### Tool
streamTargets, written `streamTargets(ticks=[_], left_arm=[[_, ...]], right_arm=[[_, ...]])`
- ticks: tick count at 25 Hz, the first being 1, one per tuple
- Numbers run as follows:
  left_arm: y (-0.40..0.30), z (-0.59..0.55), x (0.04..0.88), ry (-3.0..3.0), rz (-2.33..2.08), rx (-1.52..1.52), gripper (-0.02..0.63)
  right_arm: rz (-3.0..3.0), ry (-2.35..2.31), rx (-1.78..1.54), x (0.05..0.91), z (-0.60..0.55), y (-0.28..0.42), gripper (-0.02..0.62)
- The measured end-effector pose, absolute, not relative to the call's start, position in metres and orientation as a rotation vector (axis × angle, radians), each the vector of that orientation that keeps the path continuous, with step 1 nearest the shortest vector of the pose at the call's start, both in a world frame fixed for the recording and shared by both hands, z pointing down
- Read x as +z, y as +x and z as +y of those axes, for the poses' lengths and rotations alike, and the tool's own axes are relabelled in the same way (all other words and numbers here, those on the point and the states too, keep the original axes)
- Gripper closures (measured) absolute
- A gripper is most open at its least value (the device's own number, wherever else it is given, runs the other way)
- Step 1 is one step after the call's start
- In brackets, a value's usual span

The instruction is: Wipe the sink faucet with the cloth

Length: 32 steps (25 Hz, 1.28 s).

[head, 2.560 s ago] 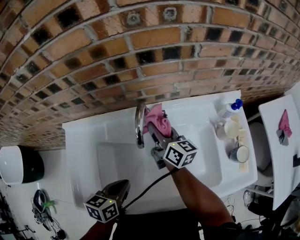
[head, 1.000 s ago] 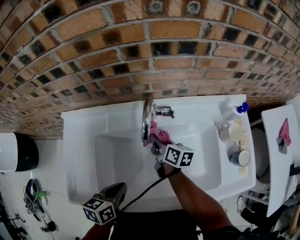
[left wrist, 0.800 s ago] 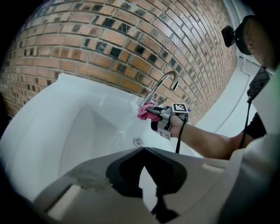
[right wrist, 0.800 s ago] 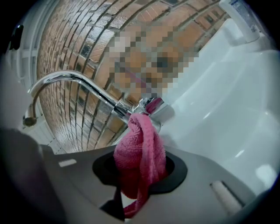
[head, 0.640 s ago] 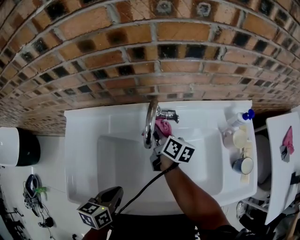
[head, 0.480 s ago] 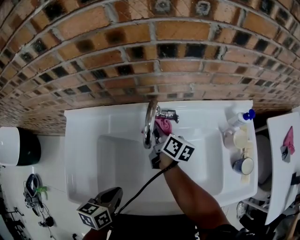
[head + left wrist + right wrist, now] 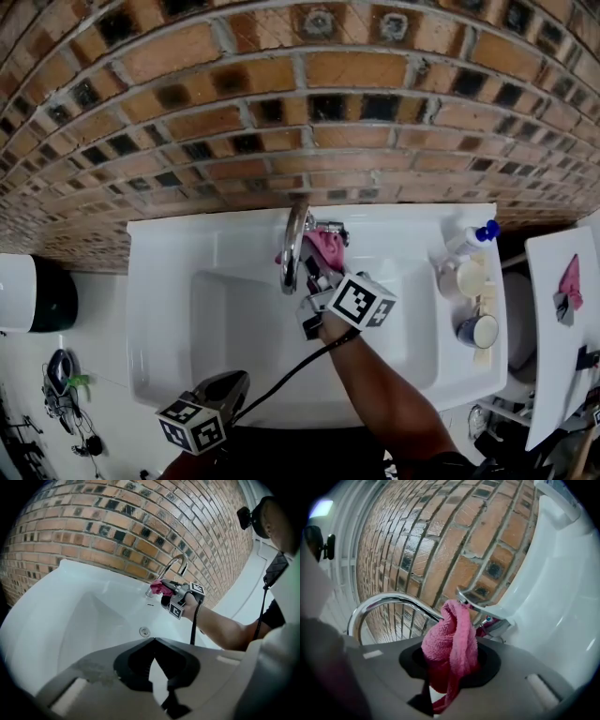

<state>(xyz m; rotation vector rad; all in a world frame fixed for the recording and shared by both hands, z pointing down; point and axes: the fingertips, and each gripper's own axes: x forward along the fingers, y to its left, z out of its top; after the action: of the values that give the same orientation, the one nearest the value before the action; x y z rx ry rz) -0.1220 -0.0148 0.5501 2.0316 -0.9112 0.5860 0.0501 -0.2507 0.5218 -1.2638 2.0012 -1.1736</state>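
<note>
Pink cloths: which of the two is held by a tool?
The cloth at the faucet, clamped in the right tool; the other cloth lies on the white surface.

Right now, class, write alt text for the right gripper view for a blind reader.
The right tongs grip a pink cloth held up to the faucet, whose chrome spout arches left. Behind are a brick wall and white sink.

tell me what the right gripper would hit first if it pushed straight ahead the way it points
Probably the faucet: the pink cloth clamped in the right gripper leads, and its tip looks at or almost on the faucet's lever. The brick wall lies behind. Depth is hard to judge.
</note>
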Motion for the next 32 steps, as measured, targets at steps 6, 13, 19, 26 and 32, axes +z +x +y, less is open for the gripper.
streamTargets(ticks=[6,13,19,26,32], left_arm=[[-0.114,-0.019,0.544,2.055,-0.894,0.551,0.6],[-0.123,-0.02,0.544,2.038,-0.914,0.512,0.6],[-0.122,-0.016,0.541,2.032,-0.911,0.474,0.6],[-0.121,-0.011,0.54,2.014,-0.924,0.447,0.6],[-0.106,-0.003,0.545,2.002,-0.917,0.438,0.6]], right_arm=[[1.971,-1.178,-1.143,0.483,-0.253,0.057,0.476],[1.963,-1.12,-1.13,0.461,-0.255,0.062,0.476],[1.954,-0.822,-1.032,0.419,-0.25,0.061,0.476],[1.87,-0.369,-1.057,0.398,-0.236,0.06,0.482],[2.061,-0.173,-1.039,0.389,-0.214,0.05,0.491]])
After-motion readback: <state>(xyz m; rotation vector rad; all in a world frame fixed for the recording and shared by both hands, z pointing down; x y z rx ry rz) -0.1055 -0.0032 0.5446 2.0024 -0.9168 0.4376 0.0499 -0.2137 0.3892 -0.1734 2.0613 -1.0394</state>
